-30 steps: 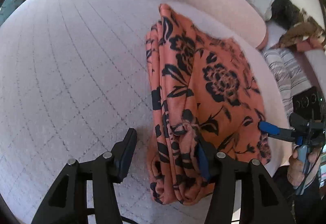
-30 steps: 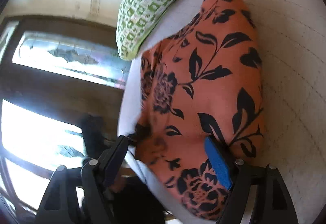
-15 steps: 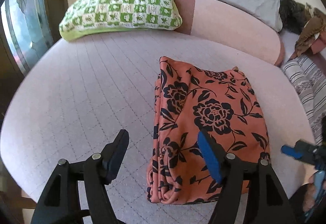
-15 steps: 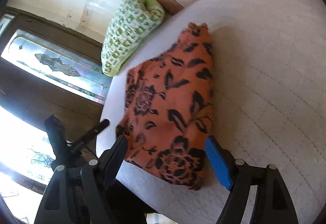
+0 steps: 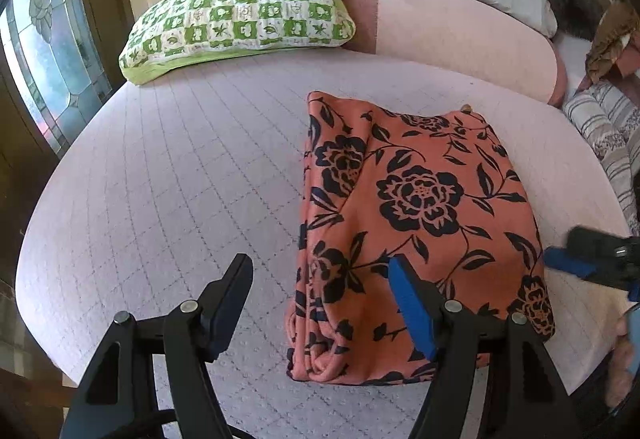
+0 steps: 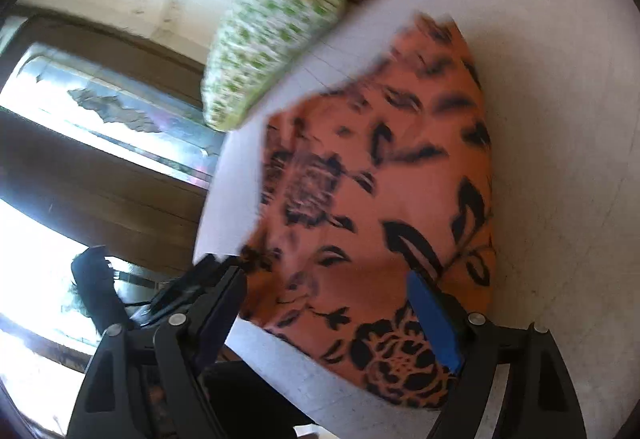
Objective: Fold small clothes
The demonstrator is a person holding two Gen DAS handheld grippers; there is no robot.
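Orange flowered cloth (image 5: 420,223) lies folded on the bed (image 5: 180,179) — just ahead of the left gripper (image 5: 320,303), whose jaws gape empty. The right gripper (image 6: 332,315) is likewise spread, holding nothing. Soft, light, floppy — I'd pinch the thick layered edge nearest the left gripper.

Bare quilted bed (image 5: 168,175) left of folded orange garment (image 5: 416,223); green checked pillow (image 5: 244,7) blocks far edge
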